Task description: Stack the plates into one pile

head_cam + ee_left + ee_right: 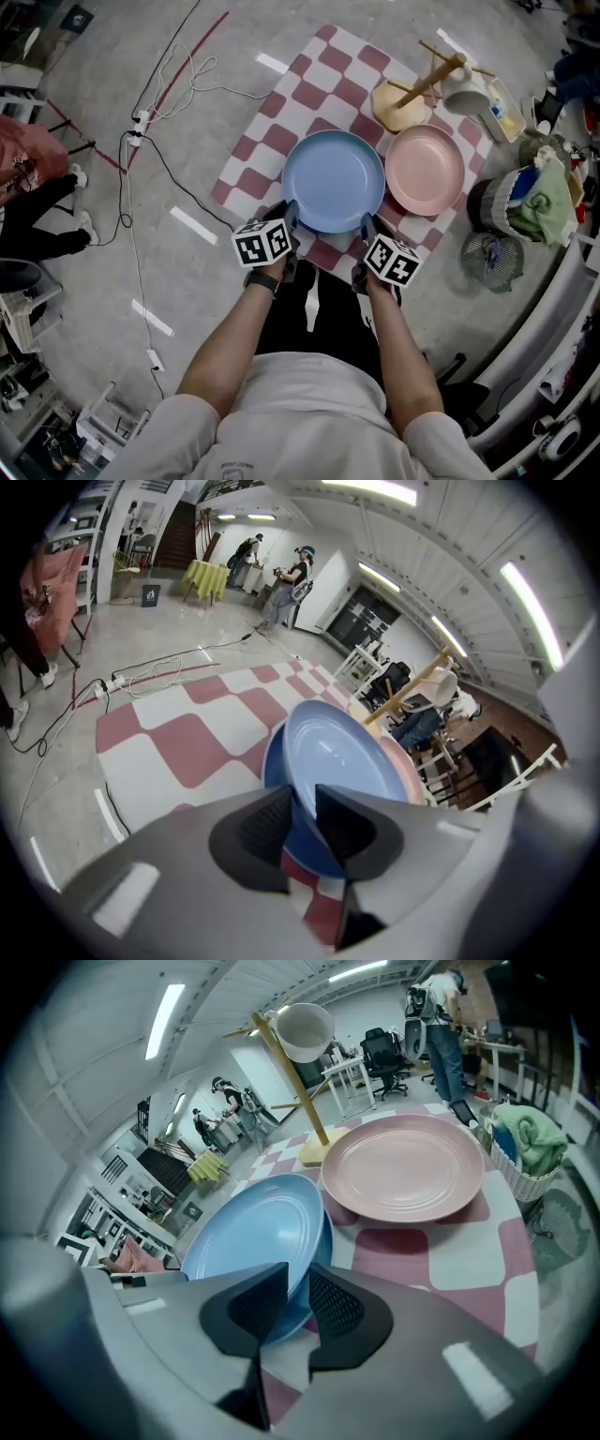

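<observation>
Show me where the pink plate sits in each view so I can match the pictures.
Head view: the pink plate lies right of centre on the checked cloth, beside the blue plate.
Left gripper view: only a pink sliver shows behind the blue plate's right edge.
Right gripper view: upper right of centre, fully visible.
Shared landmark: the wooden mug stand, just beyond the plate.

Both forearms reach forward, left arm and right arm roughly parallel. Left gripper has its jaws clamped on the near-left rim of the plate. Right gripper has its jaws clamped on the near-right rim.
</observation>
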### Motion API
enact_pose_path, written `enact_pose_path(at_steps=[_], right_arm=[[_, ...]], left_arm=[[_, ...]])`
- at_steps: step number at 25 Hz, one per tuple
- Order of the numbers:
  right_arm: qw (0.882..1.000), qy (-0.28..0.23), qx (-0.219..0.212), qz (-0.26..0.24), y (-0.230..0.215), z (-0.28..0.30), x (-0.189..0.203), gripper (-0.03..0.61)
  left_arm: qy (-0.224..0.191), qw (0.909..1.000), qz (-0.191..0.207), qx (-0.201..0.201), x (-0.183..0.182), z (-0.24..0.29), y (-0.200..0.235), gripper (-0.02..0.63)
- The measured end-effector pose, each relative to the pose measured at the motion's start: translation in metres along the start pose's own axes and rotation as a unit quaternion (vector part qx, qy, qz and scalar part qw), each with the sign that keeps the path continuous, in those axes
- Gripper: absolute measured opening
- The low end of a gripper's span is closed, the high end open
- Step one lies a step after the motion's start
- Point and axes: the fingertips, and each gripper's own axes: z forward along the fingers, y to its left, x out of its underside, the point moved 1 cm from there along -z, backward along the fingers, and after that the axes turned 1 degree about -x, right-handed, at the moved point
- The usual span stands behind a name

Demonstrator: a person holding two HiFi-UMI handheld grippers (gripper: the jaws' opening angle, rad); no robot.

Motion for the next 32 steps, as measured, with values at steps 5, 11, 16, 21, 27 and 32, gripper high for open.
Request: enact_pose_path(at_steps=[5,11,16,21,27,32], right_arm=[[1.000,0.005,0.000,-0.008,-0.002,0.001,0.005,0.078],[0.999,0.023,0.017,-0.041,-0.005,0.007,0.012,0.079],[0.999,0.023,0.022,-0.041,-0.007,0.010,0.011,0.080],[0.999,0.014,0.023,-0.026,-0.012,0.007,0.000,0.080],[1.000,-0.003,0.024,0.013,-0.025,-0.004,-0.015,0.080],[0.998,-0.022,0.039,0.044,-0.046,-0.017,-0.029,0.080]], left_arm=[[0.015,0.9998,0.014,-0.004,0.007,0.004,0.004,0.064],[0.039,0.9987,0.028,-0.016,0.018,0.008,0.010,0.066],[0.042,0.9980,0.033,-0.035,0.015,0.005,0.020,0.066],[0.029,0.9969,0.043,-0.060,0.002,-0.003,0.024,0.064],[0.010,0.9955,0.077,-0.054,-0.022,-0.005,-0.006,0.064],[0.012,0.9961,0.087,0.004,-0.034,0.016,-0.059,0.063]])
